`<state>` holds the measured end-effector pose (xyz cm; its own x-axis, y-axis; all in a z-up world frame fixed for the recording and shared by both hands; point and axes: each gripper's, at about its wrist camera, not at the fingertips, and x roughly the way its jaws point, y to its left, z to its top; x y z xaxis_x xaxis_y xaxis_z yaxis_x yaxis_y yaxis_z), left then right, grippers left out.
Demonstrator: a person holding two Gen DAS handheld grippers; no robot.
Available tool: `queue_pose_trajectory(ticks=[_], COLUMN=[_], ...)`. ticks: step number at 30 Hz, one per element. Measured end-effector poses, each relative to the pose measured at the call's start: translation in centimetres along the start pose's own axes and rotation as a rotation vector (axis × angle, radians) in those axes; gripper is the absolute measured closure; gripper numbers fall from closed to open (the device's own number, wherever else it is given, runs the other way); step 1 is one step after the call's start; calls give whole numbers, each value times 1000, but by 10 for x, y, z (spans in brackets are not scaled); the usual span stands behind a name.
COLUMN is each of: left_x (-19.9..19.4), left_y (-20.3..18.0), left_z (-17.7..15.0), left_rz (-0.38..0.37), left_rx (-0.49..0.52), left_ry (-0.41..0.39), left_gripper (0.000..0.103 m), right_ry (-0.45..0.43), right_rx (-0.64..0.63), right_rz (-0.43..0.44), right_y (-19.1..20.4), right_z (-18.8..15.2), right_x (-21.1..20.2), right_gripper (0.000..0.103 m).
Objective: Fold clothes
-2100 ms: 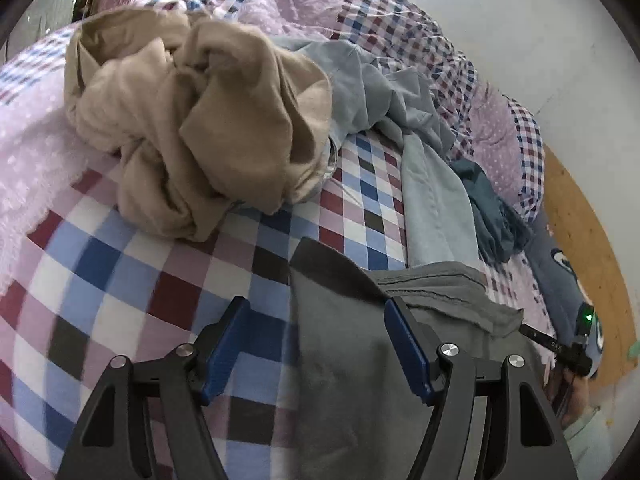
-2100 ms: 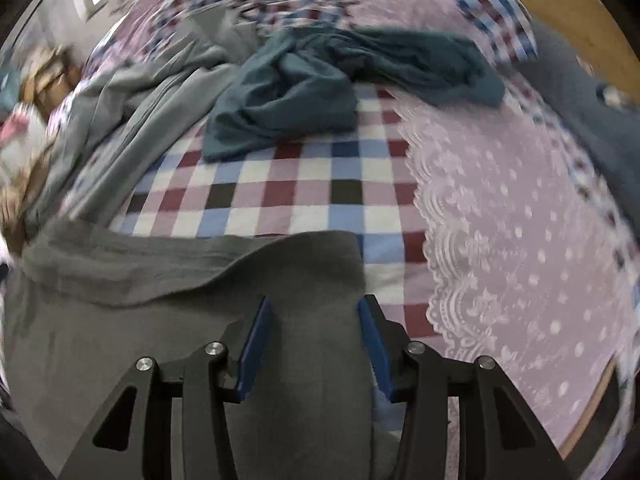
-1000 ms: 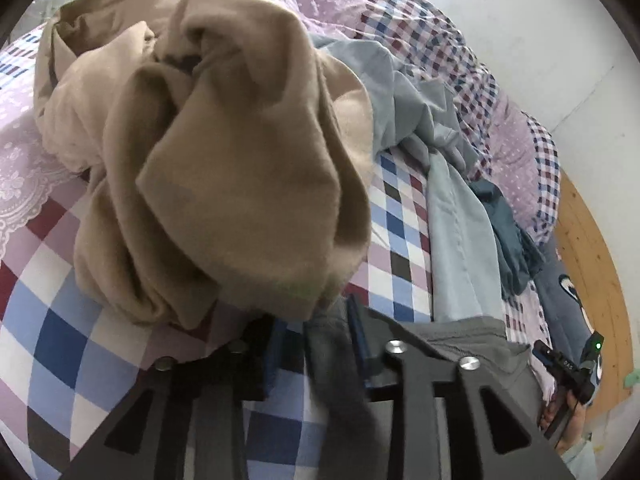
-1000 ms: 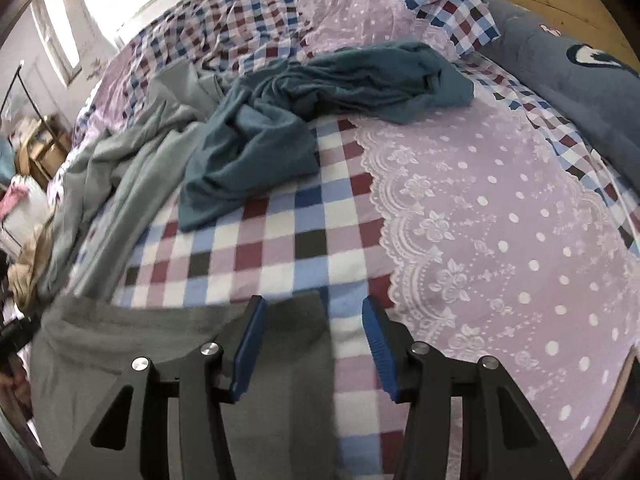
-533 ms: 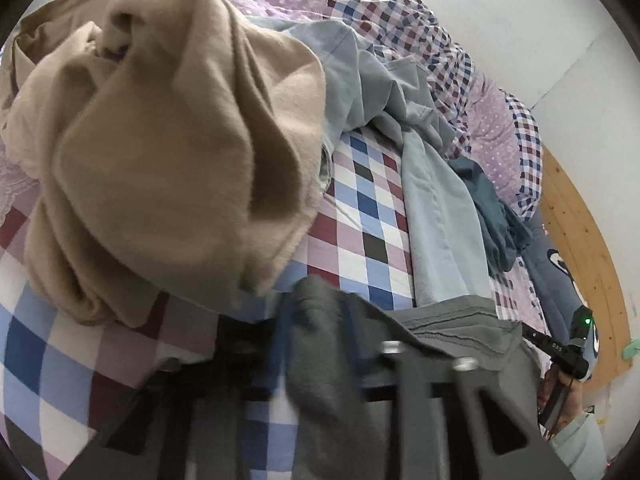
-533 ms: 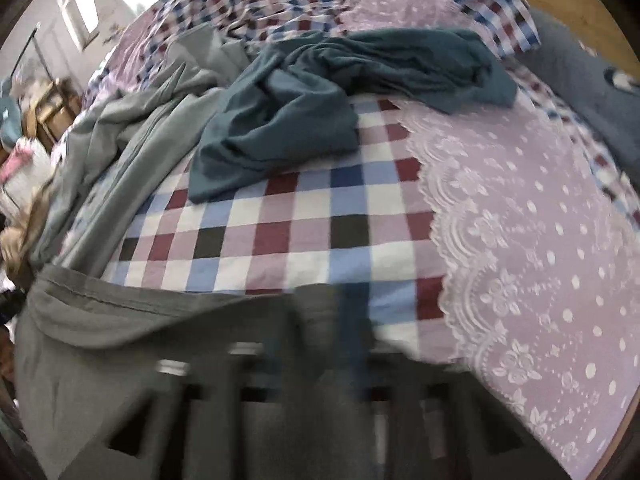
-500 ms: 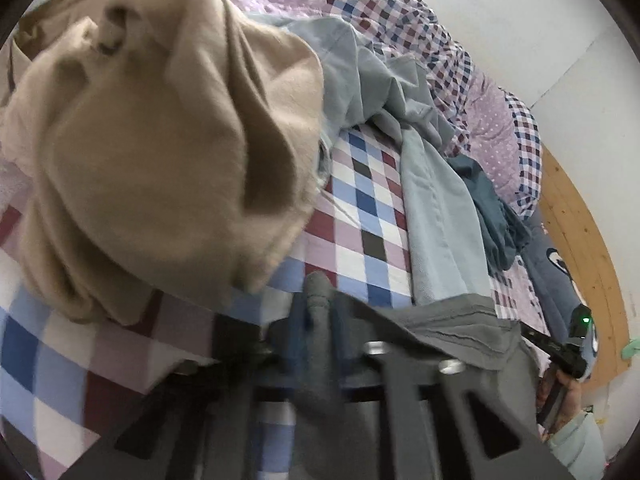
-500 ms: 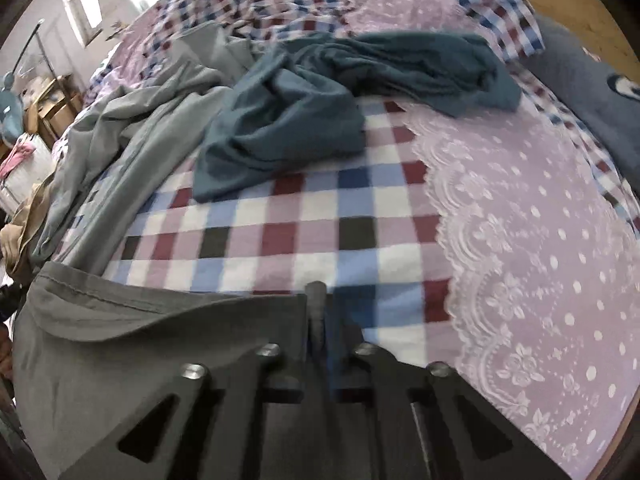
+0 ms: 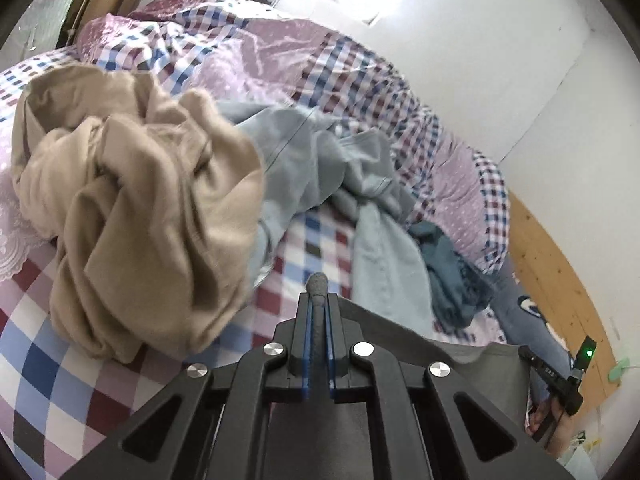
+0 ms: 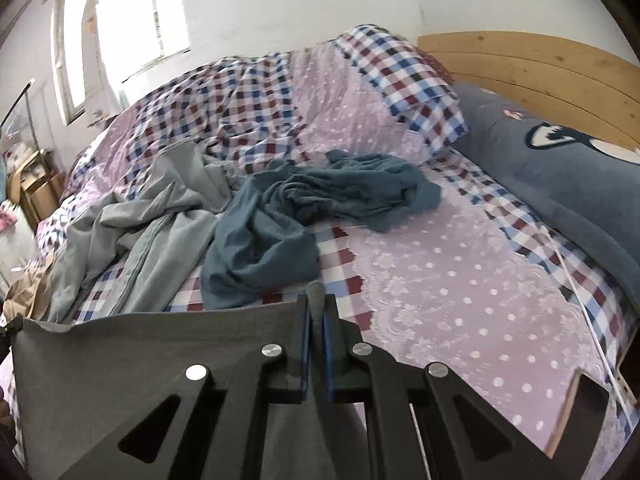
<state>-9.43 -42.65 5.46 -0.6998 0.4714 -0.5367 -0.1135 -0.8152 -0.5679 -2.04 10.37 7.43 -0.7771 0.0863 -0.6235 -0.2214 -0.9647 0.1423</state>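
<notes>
Both jaws pinch corners of the grey garment [image 10: 160, 344]: left hand-held gripper [image 9: 318, 312] and right hand-held gripper [image 10: 316, 312] stretch its top edge taut above the bed [image 10: 460, 288]. Beyond that edge, the teal garment [image 10: 280, 240] lies near; dotted sheet lies bare rightward.

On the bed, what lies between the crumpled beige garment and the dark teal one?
The light grey-blue garment lies between the beige garment and the teal garment, spread across the checked bedspread; the left wrist view shows this.
</notes>
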Motion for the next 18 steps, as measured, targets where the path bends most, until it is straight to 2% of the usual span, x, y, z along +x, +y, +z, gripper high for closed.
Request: queue_pose_trajectory(ticks=[4,7,13,18], left_x=[4,10,39,49], left_y=[-9,-14,-2,3], left_z=[7,10,0,-4], left_rz=[-10,16,94,110], left_rx=[4,25,26,27], left_ry=[-9,-5,75,98], left_gripper=[99,99,99,98], right_ry=[15,62,137,182], right_rx=[-8,-13,-10,2], right_rz=[-4,-14,-31,-45], right_y=[-5,-7,-11,-15], right_z=[1,-8,-24,-33], right_x=[9,27,56,70], right_gripper=[99,99,98,98])
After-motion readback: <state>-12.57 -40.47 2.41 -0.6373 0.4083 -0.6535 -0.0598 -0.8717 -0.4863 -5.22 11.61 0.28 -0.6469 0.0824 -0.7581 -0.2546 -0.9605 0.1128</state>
